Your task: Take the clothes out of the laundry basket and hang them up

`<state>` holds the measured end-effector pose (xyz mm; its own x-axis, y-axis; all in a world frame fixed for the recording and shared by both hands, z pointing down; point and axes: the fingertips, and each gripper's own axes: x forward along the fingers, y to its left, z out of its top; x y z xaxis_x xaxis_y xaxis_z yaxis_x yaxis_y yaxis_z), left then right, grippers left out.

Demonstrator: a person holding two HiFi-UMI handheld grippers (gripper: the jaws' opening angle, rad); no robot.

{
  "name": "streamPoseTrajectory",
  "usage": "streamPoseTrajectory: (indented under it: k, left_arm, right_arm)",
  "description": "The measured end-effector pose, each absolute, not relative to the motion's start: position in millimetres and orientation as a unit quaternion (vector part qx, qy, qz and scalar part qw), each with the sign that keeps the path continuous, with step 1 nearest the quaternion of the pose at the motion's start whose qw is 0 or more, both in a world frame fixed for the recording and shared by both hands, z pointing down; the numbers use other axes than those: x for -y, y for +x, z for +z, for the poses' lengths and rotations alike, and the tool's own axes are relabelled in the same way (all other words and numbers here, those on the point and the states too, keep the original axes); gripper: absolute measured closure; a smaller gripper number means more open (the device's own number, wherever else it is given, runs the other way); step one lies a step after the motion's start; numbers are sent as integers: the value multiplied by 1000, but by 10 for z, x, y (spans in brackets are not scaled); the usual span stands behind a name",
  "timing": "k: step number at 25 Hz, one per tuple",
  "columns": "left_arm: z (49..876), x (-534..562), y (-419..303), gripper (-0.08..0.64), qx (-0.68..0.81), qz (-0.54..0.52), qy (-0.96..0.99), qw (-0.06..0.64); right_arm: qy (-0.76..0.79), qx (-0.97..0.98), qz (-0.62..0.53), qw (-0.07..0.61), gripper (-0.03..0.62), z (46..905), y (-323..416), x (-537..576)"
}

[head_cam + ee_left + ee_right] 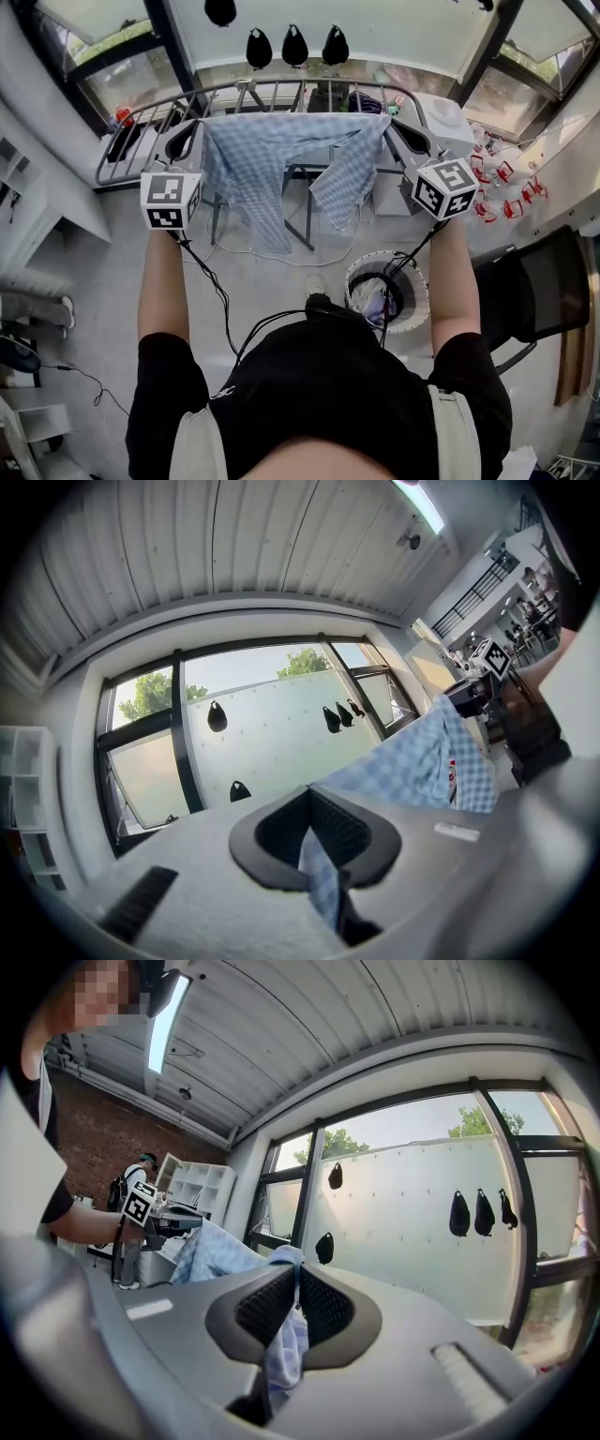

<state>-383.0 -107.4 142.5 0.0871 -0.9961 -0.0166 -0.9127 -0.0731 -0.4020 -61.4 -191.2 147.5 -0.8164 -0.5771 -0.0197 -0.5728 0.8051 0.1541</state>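
A light blue checked shirt [281, 155] hangs spread between my two grippers, over the metal drying rack [141, 117]. My left gripper [187, 141] is shut on the shirt's left edge; in the left gripper view the checked cloth [323, 874] is pinched between the jaws and stretches away to the right. My right gripper [410, 141] is shut on the shirt's right edge, and the cloth [286, 1335] bunches between its jaws in the right gripper view. The round white laundry basket [412, 272] stands on the floor below, with more clothes inside.
Windows run behind the rack, with dark clips [294, 45] hanging above. A black chair [534, 286] stands at the right, white shelving [28, 216] at the left. Red-and-white items [506, 187] lie on the floor at the right. Cables trail from both grippers.
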Motion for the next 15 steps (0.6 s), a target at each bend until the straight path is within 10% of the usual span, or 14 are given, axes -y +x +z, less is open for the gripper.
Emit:
streamPoseTrajectory:
  k: [15]
  left_arm:
    - [1642,2981,-4026,554,-652,-177,-726,127]
  right_arm:
    - [344,937,-48,40,561,1706,-744,3850]
